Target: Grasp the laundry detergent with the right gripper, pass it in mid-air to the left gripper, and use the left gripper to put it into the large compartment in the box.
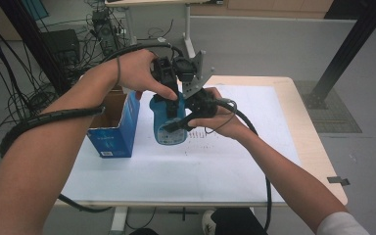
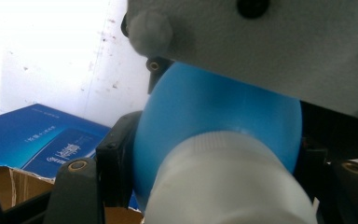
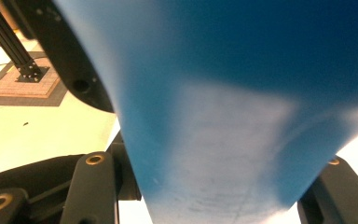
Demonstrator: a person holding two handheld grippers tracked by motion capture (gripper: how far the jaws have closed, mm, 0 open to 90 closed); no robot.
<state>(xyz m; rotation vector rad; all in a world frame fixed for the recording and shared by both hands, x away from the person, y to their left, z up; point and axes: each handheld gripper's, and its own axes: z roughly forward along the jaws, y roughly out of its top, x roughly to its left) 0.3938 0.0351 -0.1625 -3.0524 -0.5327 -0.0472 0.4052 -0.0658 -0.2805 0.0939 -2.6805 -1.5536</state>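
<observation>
Grippers, our left point(image 1: 169, 95) and right point(image 1: 188, 115), both clamp the smooth, rounded blue bottle point(image 1: 169, 122); its ribbed white cap point(image 2: 228, 186) sits between the left jaws.

A light wood surface point(image 1: 318, 161) with a white sheet point(image 1: 176, 171) spread across most of its top stands on a grey floor point(image 1: 274, 49) in what appears to be a lab or workshop. Black cables point(image 1: 10, 63) hang down at the far left, and more cords and dark equipment point(image 1: 61, 44) lie tangled on the floor behind. A black metal post point(image 1: 352, 44) slants down at the right onto a dark mat point(image 1: 335, 115). The white legs of a second table point(image 1: 188, 29) rise at the back, beside pale wood panelling point(image 1: 274, 6). Soft, even light falls across the room, with no strong shadows on the sheet.
</observation>
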